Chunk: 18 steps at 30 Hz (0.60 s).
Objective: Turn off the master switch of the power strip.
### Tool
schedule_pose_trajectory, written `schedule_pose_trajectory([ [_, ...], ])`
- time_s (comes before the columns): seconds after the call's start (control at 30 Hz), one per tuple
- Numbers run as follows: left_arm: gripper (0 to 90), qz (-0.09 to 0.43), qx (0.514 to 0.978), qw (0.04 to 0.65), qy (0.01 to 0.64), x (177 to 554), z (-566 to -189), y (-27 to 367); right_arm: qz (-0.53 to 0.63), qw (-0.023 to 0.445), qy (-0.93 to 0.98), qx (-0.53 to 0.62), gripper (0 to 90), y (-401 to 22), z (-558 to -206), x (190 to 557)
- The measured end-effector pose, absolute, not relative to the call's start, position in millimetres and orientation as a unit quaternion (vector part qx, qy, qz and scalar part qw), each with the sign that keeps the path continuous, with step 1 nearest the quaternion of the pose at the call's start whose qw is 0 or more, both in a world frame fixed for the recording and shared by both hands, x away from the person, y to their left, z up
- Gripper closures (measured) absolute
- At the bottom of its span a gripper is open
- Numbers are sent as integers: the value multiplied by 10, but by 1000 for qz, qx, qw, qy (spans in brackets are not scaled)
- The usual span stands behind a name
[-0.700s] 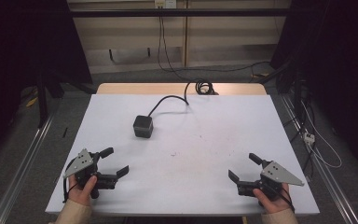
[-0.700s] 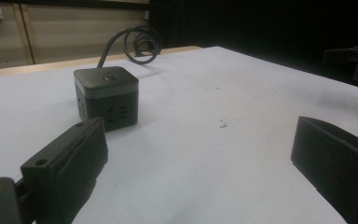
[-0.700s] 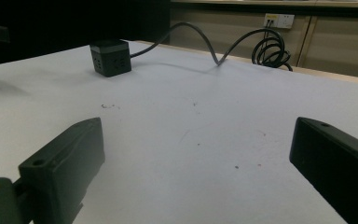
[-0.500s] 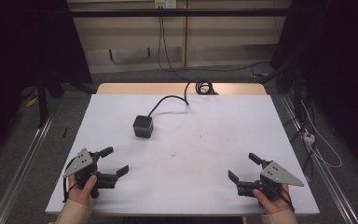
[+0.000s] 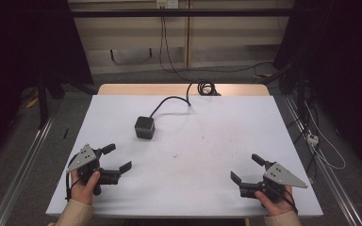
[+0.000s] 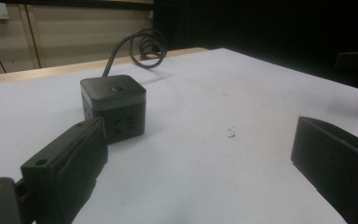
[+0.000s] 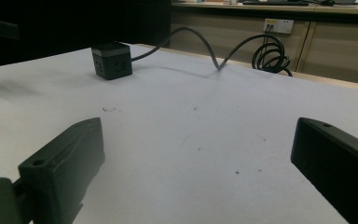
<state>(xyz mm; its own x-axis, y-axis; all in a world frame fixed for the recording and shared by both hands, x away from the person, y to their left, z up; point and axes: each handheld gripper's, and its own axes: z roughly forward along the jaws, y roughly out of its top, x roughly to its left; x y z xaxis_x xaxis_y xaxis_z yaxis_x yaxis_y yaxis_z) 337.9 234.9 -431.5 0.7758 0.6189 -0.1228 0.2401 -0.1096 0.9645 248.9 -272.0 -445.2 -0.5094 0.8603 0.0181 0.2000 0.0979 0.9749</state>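
Note:
A dark cube power socket (image 5: 144, 127) sits on the white table (image 5: 207, 141), left of the middle, with its black cable (image 5: 174, 100) running to the far edge. My left gripper (image 5: 116, 158) rests near the front left corner, held by a hand, jaws wide apart with nothing between them. The cube (image 6: 114, 107) lies a short way beyond its jaws in the left gripper view. My right gripper (image 5: 247, 169) rests near the front right corner, open and empty. From the right gripper view the cube (image 7: 111, 61) is far off at the upper left.
The cable coils (image 5: 206, 87) at the table's far edge, on a bare wooden strip, and runs up to a wall outlet (image 5: 166, 4). Metal rails (image 5: 21, 165) flank the table. More cables and a white plug (image 5: 312, 138) lie on the floor at the right.

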Motion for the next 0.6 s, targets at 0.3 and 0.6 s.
schedule_pose_trajectory([
  [0.3,34,146,735,586,308,3473,-4325,2299,545,303,677,391,26,-2721,-4450,2489],
  [0.6,33,144,735,586,309,3550,-4290,2270,547,303,674,393,28,-2734,-4443,2481],
])
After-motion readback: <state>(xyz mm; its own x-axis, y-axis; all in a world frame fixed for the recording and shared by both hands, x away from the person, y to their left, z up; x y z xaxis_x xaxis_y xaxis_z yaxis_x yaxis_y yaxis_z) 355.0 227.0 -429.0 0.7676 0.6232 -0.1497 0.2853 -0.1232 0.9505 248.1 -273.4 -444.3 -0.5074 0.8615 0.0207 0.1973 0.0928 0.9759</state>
